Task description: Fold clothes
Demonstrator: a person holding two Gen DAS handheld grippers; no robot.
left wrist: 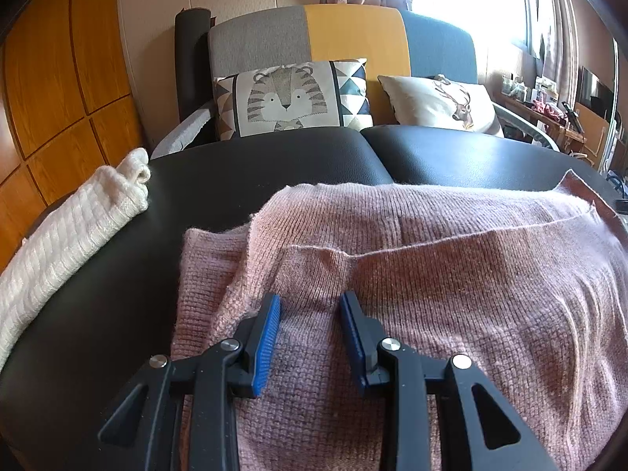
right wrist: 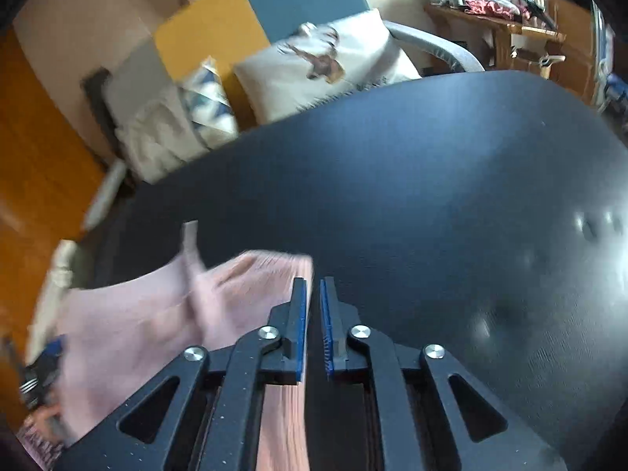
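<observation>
Looks about halfway: the fuzzy pink knit sweater lies partly folded on the black surface under the left gripper's wide jaws, just left of the right gripper's narrow, empty jaws, more folds left.

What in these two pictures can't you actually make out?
- Pink knit sweater, left wrist view: its near part is cut off by the bottom edge and covered by the left gripper.
- Same sweater, right wrist view: motion blur smears its edge, so whether the right gripper touches it is unclear.
- Clutter on the wooden shelf: too small and blurred to name.
- White knit garment: runs off the left edge.
</observation>
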